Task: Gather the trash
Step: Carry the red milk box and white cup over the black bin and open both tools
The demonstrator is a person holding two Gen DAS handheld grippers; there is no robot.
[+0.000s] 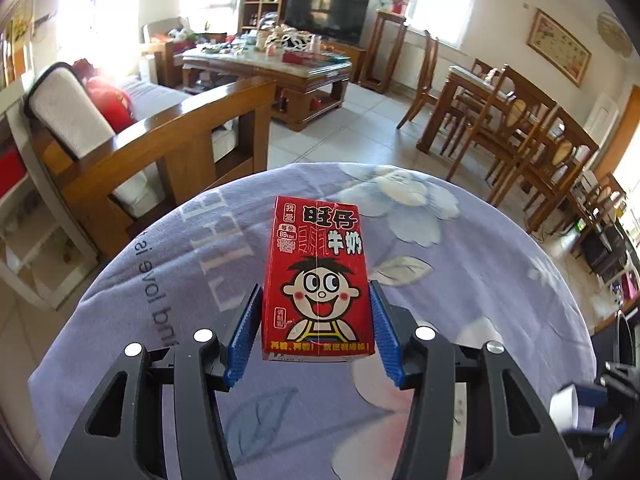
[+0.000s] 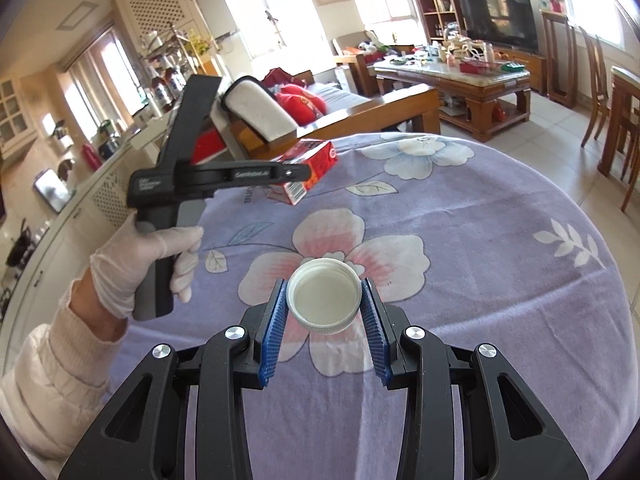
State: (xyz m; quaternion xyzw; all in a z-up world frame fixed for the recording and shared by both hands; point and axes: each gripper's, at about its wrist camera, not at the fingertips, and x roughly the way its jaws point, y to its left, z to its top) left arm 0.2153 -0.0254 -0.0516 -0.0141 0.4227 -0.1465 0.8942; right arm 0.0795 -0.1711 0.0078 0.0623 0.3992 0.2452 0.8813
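Now left gripper [image 1: 316,320] clamps red milk carton [image 1: 318,280], lifted off the purple flowered cloth [image 1: 460,264] w/ cartoon face up. Right gripper [image 2: 324,312] pinches white bottle cap [image 2: 323,300], open side up, above cloth centre.

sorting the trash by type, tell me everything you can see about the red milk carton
The red milk carton is a small rectangular paperboard box, glossy red, printed with a wide-eyed cartoon boy's face, black and white Chinese characters and a yellow strip of text along one end. It looks intact, edges square, not crushed. The left gripper clamps its two long sides between blue ribbed pads. In the right wrist view it hangs tilted, clear of the purple floral cloth; nothing else touches it.
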